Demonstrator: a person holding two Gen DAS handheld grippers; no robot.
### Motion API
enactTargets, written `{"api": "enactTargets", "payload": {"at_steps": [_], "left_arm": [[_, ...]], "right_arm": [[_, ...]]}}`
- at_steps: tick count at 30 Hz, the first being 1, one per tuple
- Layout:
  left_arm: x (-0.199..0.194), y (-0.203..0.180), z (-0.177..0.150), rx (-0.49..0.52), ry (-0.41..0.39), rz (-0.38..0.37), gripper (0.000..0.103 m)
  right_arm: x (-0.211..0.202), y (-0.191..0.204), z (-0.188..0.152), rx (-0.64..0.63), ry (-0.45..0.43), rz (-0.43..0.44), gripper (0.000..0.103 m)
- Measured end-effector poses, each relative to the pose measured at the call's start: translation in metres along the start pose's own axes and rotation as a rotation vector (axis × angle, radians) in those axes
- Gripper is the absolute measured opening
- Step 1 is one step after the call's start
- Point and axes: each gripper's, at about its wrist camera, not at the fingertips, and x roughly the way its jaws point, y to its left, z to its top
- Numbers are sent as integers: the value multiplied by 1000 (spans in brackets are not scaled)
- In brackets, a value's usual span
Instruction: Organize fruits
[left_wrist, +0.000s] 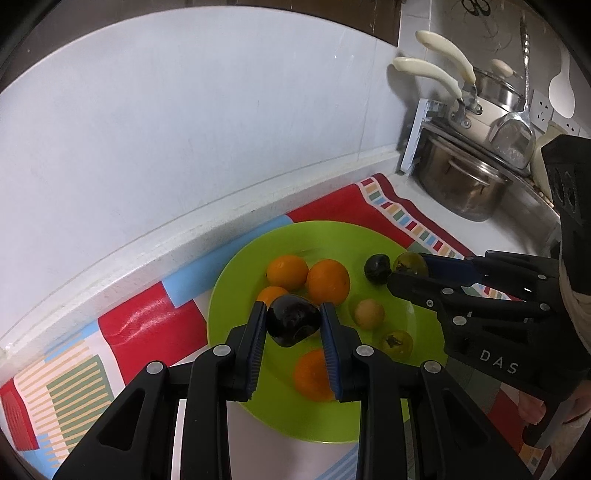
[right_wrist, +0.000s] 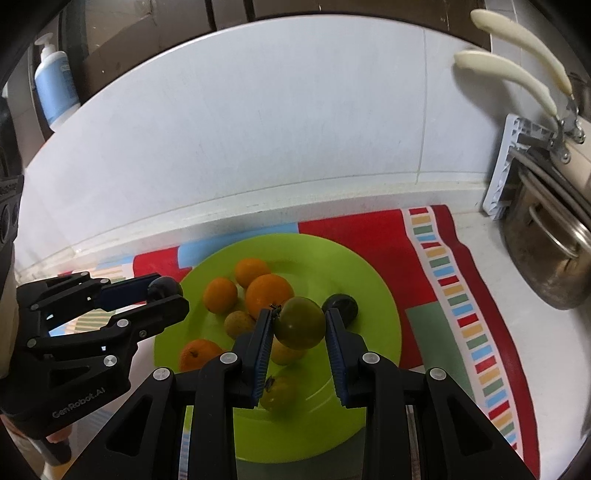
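My left tool (left_wrist: 293, 321) is clenched on a dark plum (left_wrist: 293, 320), held above the green plate (left_wrist: 258, 258) towards its 9 o'clock side. My right tool (right_wrist: 299, 326) grips a greenish tomato (right_wrist: 299, 323) over the plate's 3 o'clock half. On the plate lie several oranges (left_wrist: 328, 281), another dark plum (left_wrist: 377, 268) at about 2 o'clock, a pale round fruit (left_wrist: 369, 314) and a small green tomato (left_wrist: 397, 342). The plate rests on a red patterned cloth (left_wrist: 147, 321) spread over the table. I judge both held fruits light, smooth and easily bruised, best pinched across the widest middle with gentle pressure, since glossy skin may slip. The right tool body reads "DAS" (left_wrist: 498, 362); the left reads "GenRobot.AI" (right_wrist: 79, 402)
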Motion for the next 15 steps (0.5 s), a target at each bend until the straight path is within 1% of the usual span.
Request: {"api": "enactTargets", "payload": {"at_steps": [3, 6, 7, 8, 9, 13, 15], "left_arm": [[3, 0, 0, 4, 3, -2, 29], [4, 0, 0, 5, 2, -8, 36], [3, 0, -1, 7, -1, -5, 38], [2, -1, -1, 11, -5, 0, 39], [-1, -2, -2, 14, -10, 11, 39], [-16, -2, -7, -4, -37, 41, 48], [-26, -3, -11, -16, -50, 52, 49]], "right_arm": [[6, 0, -1, 0, 9, 4, 30], [11, -1, -3, 4, 15, 6, 31], [12, -1, -3, 5, 16, 2, 32], [11, -2, -4, 7, 13, -2, 38], [11, -2, -5, 8, 10, -5, 39], [-1, -5, -8, 21, -2, -19, 40], [-10, -5, -11, 25, -14, -28, 40]]}}
